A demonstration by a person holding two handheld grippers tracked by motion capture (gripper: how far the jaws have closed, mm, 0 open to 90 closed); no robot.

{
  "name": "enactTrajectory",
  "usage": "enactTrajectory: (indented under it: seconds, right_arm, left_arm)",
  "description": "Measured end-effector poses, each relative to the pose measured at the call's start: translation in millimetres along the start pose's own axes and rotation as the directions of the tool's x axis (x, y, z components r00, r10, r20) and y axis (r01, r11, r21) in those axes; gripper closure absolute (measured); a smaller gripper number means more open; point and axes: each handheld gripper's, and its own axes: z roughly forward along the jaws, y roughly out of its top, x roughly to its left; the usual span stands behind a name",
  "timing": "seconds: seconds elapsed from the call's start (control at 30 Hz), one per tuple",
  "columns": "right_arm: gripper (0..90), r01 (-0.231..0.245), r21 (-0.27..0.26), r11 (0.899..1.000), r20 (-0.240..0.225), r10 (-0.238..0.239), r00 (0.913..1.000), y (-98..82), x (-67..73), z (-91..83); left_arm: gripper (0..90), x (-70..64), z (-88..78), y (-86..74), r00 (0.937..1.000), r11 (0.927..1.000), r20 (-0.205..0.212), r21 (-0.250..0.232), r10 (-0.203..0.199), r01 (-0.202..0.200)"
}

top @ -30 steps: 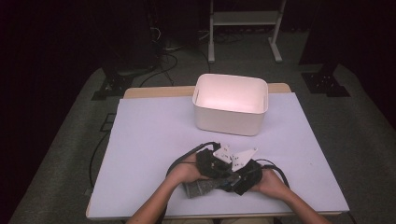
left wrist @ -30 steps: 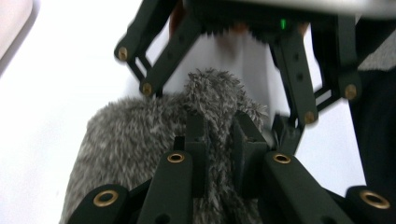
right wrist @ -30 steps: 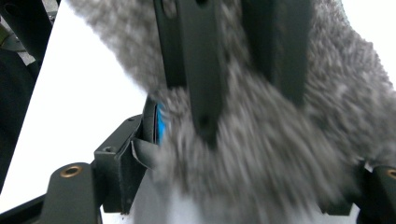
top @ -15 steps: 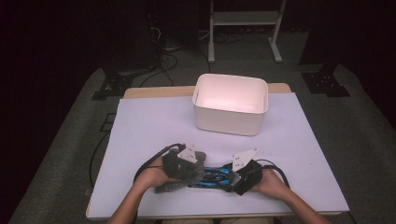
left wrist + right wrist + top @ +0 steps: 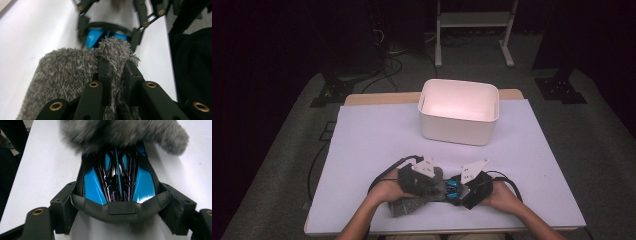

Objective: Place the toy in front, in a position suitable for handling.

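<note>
A blue and black toy car (image 5: 453, 189) lies near the table's front edge, its nose under a grey fuzzy cloth (image 5: 409, 206). My left gripper (image 5: 438, 188) is shut on a pinched fold of that cloth (image 5: 75, 72), seen close in the left gripper view with the car (image 5: 93, 38) just beyond it. From the right, my right gripper (image 5: 463, 192) holds the car by its tail. In the right gripper view its jaws stand wide and press on both sides of the car (image 5: 117, 182), and the cloth (image 5: 120, 132) drapes over the far end.
A white open bin (image 5: 459, 125) stands at the back middle of the pale table (image 5: 372, 140). Black cables loop on the table beside both hands. Dark floor and a metal stand lie beyond the far edge.
My left gripper drew the cloth to the left, baring more of the blue car, then came partway back toward it. The right gripper and the car stayed in place.
</note>
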Motion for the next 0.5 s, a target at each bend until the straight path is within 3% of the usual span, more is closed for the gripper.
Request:
enactTrajectory:
  seconds: [0.17,0.4,0.5]
  right_arm:
    - [23.0,0.0,0.0,1.0,0.001,0.0,1.0,-0.1,0.2,0.0]
    - [23.0,0.001,-0.001,1.0,0.002,-0.001,1.0,-0.1,0.1,0.1]
    - [23.0,0.001,-0.002,1.0,0.001,-0.001,1.0,-0.2,0.1,0.1]
  left_arm:
    - [78.6,0.9,-5.4,-8.9,0.9999,0.9999,-0.002,0.013,-0.011,0.011]
    - [78.4,1.0,-27.2,-42.1,0.9949,0.9959,-0.056,0.029,-0.084,0.086]
    - [78.4,1.2,-28.6,-44.0,0.9944,0.9955,-0.055,0.025,-0.09,0.092]
